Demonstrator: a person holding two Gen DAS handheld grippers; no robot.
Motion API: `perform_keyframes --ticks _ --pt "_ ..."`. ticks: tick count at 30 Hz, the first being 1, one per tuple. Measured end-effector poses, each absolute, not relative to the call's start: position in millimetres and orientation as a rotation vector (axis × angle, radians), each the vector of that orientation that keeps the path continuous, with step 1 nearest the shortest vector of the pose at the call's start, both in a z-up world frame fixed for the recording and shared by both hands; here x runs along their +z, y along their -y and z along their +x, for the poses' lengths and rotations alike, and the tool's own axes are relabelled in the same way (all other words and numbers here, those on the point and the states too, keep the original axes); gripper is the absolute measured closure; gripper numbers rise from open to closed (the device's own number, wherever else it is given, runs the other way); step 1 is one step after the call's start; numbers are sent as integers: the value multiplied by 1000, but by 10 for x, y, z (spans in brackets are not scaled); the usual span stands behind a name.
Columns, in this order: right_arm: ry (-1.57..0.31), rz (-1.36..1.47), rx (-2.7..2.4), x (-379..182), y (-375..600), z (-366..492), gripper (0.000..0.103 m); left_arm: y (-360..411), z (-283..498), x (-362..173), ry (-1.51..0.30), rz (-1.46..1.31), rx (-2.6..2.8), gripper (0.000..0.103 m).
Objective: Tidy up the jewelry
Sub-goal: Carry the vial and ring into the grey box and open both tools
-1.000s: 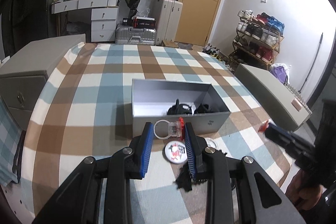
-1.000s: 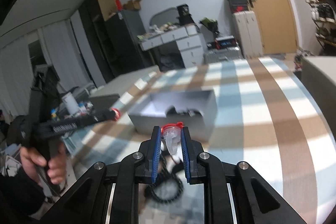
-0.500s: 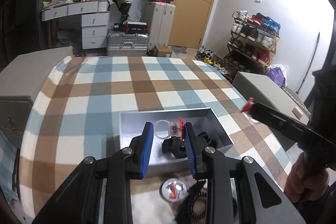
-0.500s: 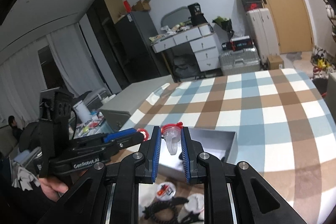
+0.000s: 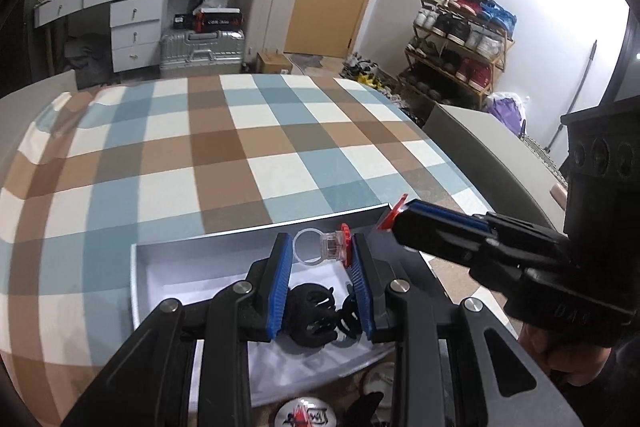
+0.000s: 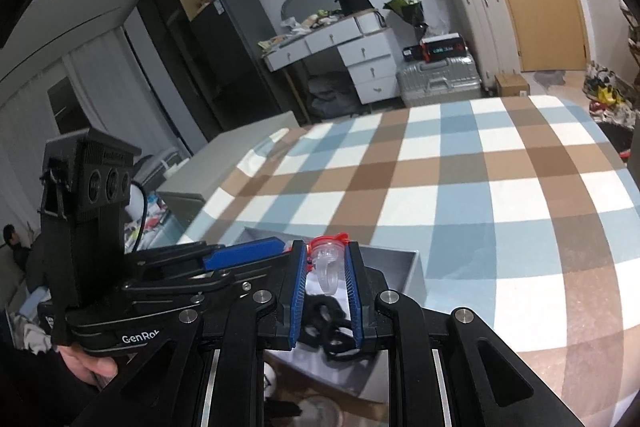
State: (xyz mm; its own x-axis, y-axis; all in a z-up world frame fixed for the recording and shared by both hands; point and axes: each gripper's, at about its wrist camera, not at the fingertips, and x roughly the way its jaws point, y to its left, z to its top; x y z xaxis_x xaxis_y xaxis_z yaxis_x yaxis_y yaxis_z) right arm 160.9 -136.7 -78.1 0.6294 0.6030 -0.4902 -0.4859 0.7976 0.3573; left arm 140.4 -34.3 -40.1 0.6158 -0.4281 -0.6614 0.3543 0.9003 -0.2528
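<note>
Two clear rings held over the grey box

Left tongs (image 5: 320,259) pinch a clear plastic ring (image 5: 322,247) with a red top, hoop toward 9 o'clock, long axis crosswise between the pads. Right tongs (image 6: 327,273) pinch a second clear ring (image 6: 328,263), red cap at 12 o'clock, hoop hanging toward 6. Both hover above the grey box (image 5: 138,291) on the checked surface (image 5: 224,155), where black hair claws (image 5: 312,315) lie. The rings look light, stiff and slick, probably brittle at the hoop; the blocky setting seems the safer hold.
</note>
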Motion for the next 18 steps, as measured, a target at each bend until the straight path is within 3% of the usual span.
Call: perform_keyframes --ticks 18 --pt "-687 209 589 -934 1409 1759 81 397 1578 -503 -837 -149 -548 79"
